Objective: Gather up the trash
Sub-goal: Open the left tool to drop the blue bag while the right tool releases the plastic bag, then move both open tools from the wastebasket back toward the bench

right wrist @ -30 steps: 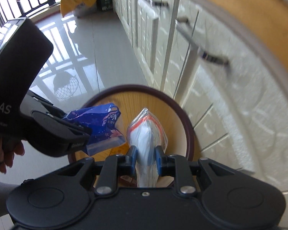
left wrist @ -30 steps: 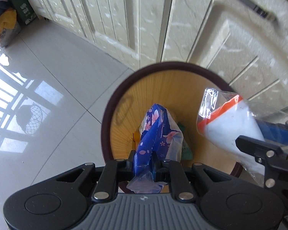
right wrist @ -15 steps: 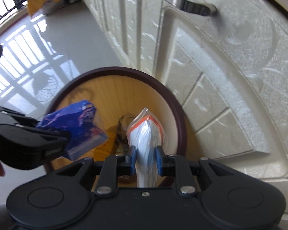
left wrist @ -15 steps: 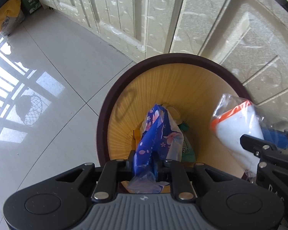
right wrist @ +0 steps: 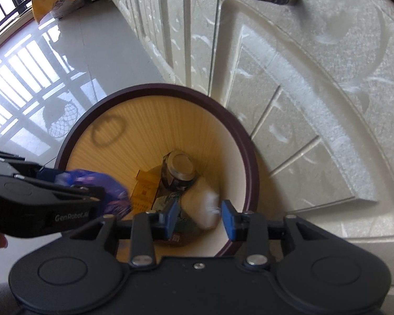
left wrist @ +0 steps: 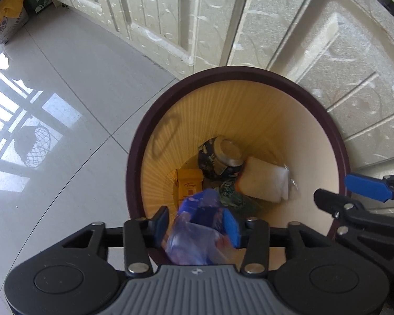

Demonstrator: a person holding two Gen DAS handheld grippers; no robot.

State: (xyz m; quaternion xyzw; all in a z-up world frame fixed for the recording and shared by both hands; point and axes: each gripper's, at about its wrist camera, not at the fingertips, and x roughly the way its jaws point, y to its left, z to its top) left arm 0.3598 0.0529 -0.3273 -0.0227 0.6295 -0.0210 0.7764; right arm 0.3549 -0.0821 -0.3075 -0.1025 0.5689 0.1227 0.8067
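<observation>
Standing on pale floor tiles (left wrist: 73,84) beside cream cabinet doors (left wrist: 328,52), a round waste bin (left wrist: 134,157) with a dark rim is seen from above. The left gripper (left wrist: 198,225) is opening over it, and a blurred blue wrapper (left wrist: 197,233) sits loosely between its parting jaws. A yellow carton (left wrist: 189,183), a can (left wrist: 222,157) and a white packet (left wrist: 265,181) are seen at the bin's bottom. The right gripper (right wrist: 199,218) is opening with nothing between its jaws
</observation>
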